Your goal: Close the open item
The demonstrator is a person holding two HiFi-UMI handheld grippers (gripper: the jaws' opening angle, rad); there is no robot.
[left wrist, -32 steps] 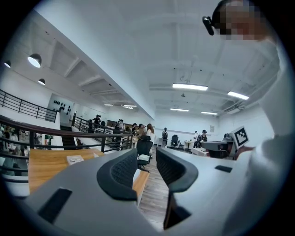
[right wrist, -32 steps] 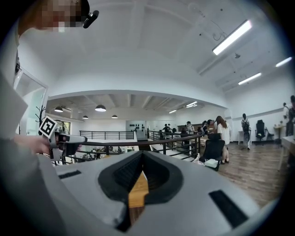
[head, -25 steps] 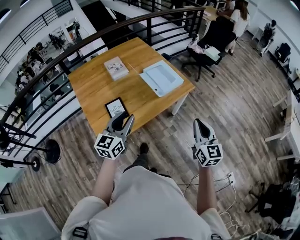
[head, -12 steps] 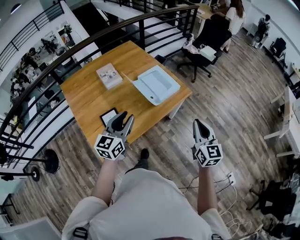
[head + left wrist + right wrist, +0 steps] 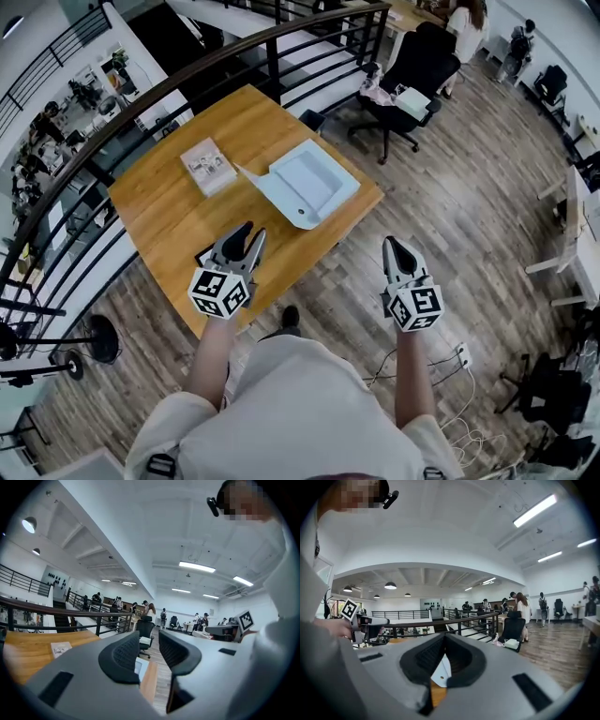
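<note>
Bright, even light from ceiling strip lights; strong fisheye bending, dark corners.

Book on wooden table; black office chair nearby; railing behind.

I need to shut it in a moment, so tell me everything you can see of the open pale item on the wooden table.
The open item is pale bluish-white and looks like smooth plastic: a shallow rectangular panel with a raised rim, a small dark dot by its near edge, and a thinner flap jutting left. It lies flat and skewed on the wooden table, near its right corner. Only the table touches it; the left gripper and right gripper hang short of it.
</note>
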